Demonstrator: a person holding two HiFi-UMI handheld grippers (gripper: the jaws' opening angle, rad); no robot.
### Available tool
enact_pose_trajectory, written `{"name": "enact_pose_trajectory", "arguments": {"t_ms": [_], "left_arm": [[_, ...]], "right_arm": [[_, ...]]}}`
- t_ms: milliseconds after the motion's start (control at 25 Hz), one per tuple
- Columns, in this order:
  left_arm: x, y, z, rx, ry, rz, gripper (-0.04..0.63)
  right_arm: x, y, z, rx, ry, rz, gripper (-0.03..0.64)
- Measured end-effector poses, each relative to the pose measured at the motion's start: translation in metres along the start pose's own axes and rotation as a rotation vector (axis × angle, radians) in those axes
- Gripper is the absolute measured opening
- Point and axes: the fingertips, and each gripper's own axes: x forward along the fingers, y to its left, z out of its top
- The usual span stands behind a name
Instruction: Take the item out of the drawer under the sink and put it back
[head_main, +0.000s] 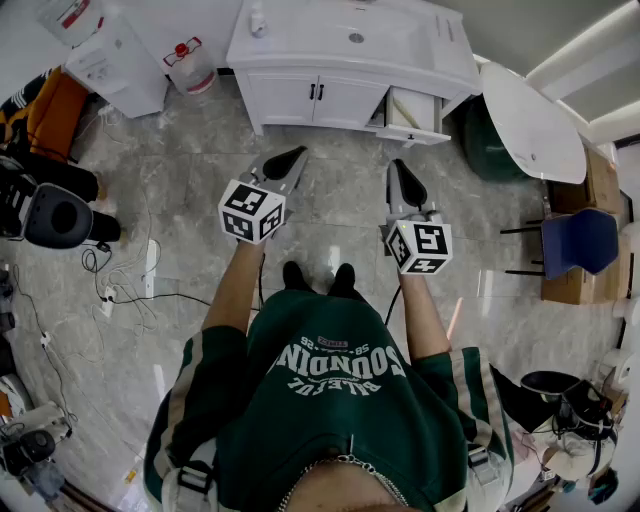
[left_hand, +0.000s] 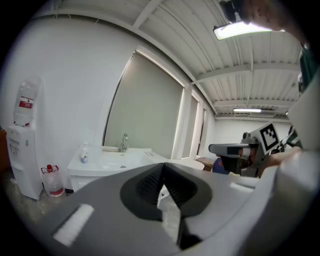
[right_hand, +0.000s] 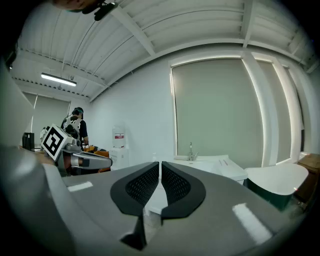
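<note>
The white sink cabinet (head_main: 300, 100) stands against the far wall, several steps ahead of me. A drawer (head_main: 412, 112) on its right side is pulled open; I cannot make out what it holds. My left gripper (head_main: 290, 158) and right gripper (head_main: 403, 172) are held side by side over the floor, both pointing at the cabinet and well short of it. In the left gripper view the jaws meet, shut on nothing (left_hand: 162, 167), with the sink (left_hand: 107, 162) beyond. The right gripper (right_hand: 160, 165) is also shut and empty, the sink (right_hand: 220, 165) showing behind it.
A water dispenser (head_main: 115, 65) and a water jug (head_main: 190, 65) stand left of the cabinet. A large white rounded top (head_main: 535, 120) and a blue chair (head_main: 580, 240) are to the right. Cables (head_main: 120, 290) and black equipment (head_main: 55, 215) lie on the floor at left.
</note>
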Motion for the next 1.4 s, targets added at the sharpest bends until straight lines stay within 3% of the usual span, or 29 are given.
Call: {"name": "enact_pose_trajectory", "arguments": {"t_ms": [320, 720, 1080, 1400], "left_arm": [[-0.009, 0.018, -0.012, -0.022, 0.006, -0.015, 0.051], [-0.001, 0.034, -0.017, 0.008, 0.039, -0.075, 0.05], [0.028, 0.036, -0.015, 0.003, 0.045, -0.097, 0.051], [0.095, 0.053, -0.012, -0.011, 0.051, -0.08, 0.051]], "right_arm": [[0.01, 0.018, -0.007, 0.023, -0.006, -0.021, 0.003], [0.019, 0.022, -0.008, 0.048, -0.021, -0.068, 0.003], [0.022, -0.009, -0.015, 0.091, -0.023, -0.118, 0.003], [0.066, -0.066, -0.018, 0.105, -0.029, -0.114, 0.003]]}}
